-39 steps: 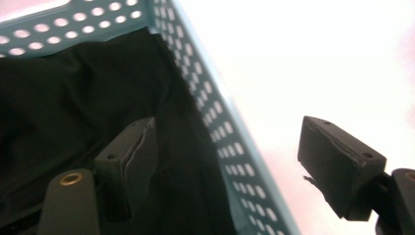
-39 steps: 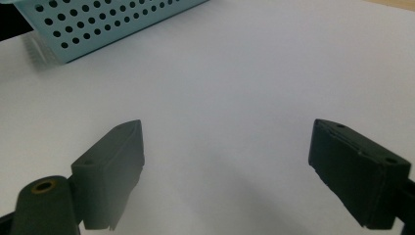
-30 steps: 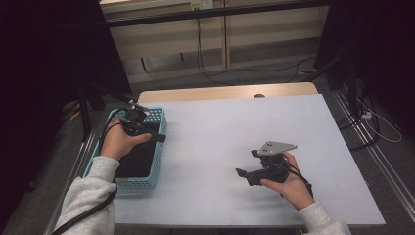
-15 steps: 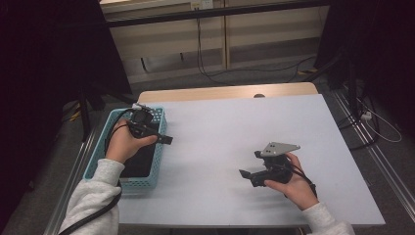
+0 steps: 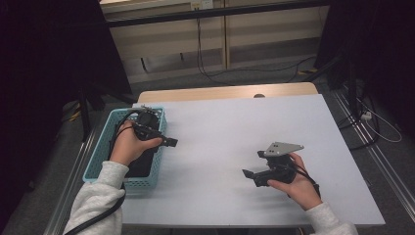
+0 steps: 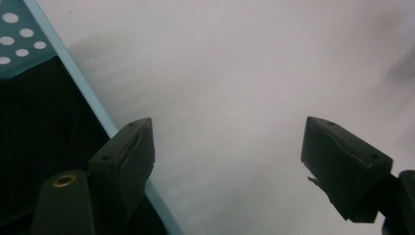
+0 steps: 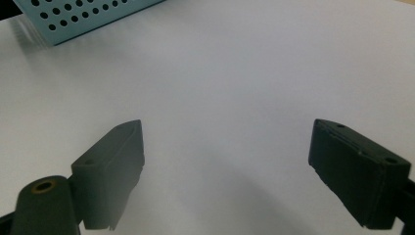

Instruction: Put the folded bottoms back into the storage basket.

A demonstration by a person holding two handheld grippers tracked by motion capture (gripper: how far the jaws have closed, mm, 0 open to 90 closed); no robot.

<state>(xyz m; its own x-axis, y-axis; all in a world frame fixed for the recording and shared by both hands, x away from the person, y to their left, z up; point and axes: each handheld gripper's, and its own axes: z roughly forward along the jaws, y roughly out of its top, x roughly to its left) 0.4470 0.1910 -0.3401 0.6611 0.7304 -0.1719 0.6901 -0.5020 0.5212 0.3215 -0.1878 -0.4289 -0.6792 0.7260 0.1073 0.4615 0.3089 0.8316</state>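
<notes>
- High view: a white table point(image 5: 235, 127) is standing over grey floor; a turquoise basket point(image 5: 105, 147) is sitting at nine o'clock, the left gripper point(image 5: 166, 142) hovering at its rim, the right gripper point(image 5: 250, 172) at five o'clock.
- Left gripper view: jaws are gaping wide, empty, straddling the basket's edge.
- Right gripper view: jaws are spreading apart over bare table, basket at eleven o'clock.

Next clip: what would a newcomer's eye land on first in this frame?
Probably the light blue perforated basket at the table's left edge, with something dark inside it that I cannot identify. The left gripper hangs at the basket's right rim, jaws wide apart and empty. The right gripper is held low over the bare white table near the front right, also open and holding nothing.
</notes>
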